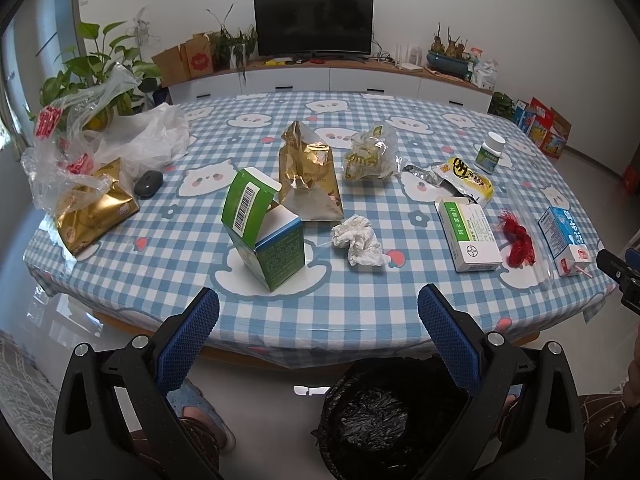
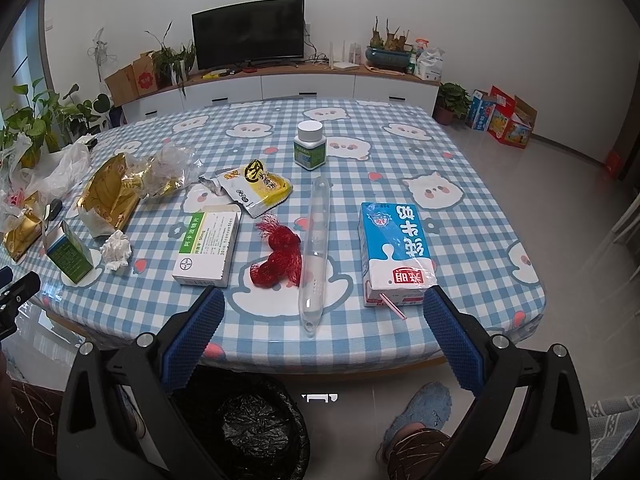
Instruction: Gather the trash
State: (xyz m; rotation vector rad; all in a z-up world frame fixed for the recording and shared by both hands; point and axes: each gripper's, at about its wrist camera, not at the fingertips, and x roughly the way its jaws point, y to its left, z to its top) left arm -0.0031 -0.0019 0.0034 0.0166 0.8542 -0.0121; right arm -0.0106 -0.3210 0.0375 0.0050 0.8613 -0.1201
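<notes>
Beyond the table point(image 1: 280, 316) in its blue checked cloth we see white walls point(image 1: 440, 0), a dark television point(image 1: 314, 24) on a white sideboard point(image 1: 360, 80), pale floor tiles point(image 2: 560, 168) at right.

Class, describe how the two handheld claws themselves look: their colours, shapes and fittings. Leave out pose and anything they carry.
Both match. The left claw has two glossy black plastic arms with triangular cut-outs and silver round bolts, each ending in a flat finger faced with a blue, cross-hatched textured pad. The right claw is built the same, with blue pads. No cables or markings show.
</notes>
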